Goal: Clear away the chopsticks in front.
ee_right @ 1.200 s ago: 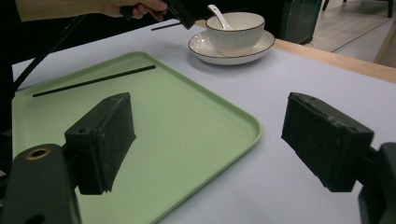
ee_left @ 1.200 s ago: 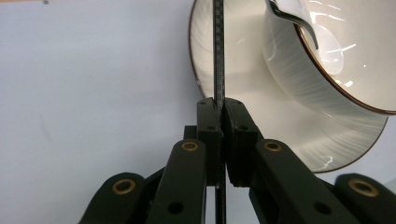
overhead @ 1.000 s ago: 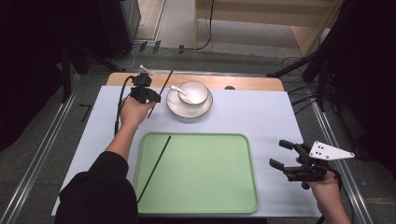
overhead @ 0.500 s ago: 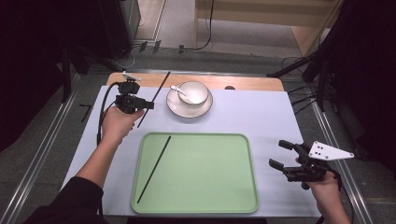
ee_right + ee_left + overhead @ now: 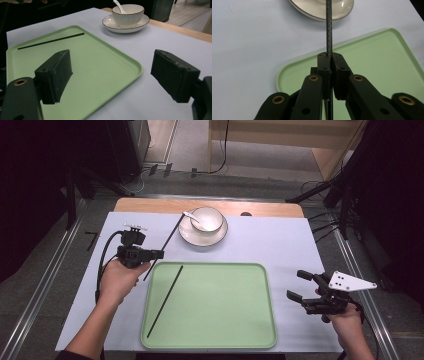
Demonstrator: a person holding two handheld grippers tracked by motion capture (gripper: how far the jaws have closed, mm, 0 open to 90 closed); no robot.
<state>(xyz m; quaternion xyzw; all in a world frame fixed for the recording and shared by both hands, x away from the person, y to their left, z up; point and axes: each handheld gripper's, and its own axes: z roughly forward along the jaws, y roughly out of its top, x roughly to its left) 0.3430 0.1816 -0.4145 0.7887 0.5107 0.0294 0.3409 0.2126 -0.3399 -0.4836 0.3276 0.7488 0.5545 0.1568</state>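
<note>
My left gripper [image 5: 156, 254] is shut on a thin black chopstick [image 5: 167, 240], which slants from the tray's near-left corner up toward the saucer. In the left gripper view the chopstick [image 5: 328, 30] runs straight up between the closed pads of the left gripper [image 5: 330, 58], above the green tray [image 5: 374, 62]. A second black chopstick [image 5: 165, 301] lies slantwise in the left part of the tray [image 5: 210, 265]. Right of the tray, my right gripper [image 5: 296, 285] is open and holds nothing. Its view looks between the wide-apart pads of the right gripper [image 5: 112, 72] across the tray [image 5: 135, 72] to that lying chopstick [image 5: 50, 41].
A white bowl [image 5: 206, 219] with a white spoon [image 5: 192, 217] in it stands on a saucer [image 5: 202, 240] at the back centre. A pale blue mat [image 5: 300, 245] covers the table, with a wooden strip [image 5: 270, 209] behind it. Metal rails run along both sides.
My left hand has carried the chopstick from beside the saucer toward the person and slightly left, to the tray's far-left corner. The right hand has not moved.
</note>
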